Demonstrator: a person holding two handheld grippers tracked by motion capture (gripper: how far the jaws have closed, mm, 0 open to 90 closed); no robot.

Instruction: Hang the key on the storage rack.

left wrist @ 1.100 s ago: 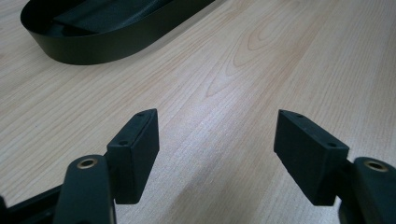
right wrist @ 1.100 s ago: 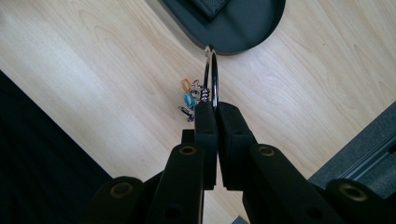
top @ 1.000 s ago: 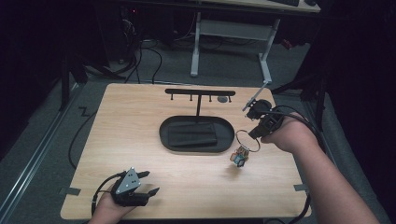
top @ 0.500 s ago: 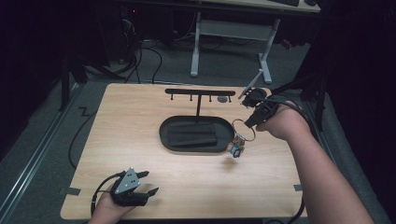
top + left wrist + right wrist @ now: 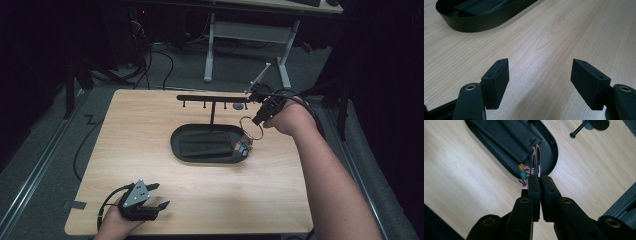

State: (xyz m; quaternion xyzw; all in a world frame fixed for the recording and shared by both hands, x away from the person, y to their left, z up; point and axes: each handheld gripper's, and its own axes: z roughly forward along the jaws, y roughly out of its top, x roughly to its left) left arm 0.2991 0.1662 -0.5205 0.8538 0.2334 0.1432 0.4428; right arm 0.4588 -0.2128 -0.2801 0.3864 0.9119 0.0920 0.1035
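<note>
Right hand-held gripper (image 5: pixel 261 116) — arm stretched over the table (image 5: pixel 150 145) — clamps a key ring (image 5: pixel 537 160); left hand-held gripper (image 5: pixel 155 197) gapes, empty.

A black oval tray (image 5: pixel 176 145) sat at the centre of my frame with a dark flat pouch (image 5: pixel 205 146) lying inside. Behind it, toward upper centre, stood a black T-shaped rack (image 5: pixel 212 99) with small pegs.

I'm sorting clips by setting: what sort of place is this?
Probably a lab or workshop set up for recording: a bare wooden table in a dark room, cables on the floor and a desk frame behind it.
</note>
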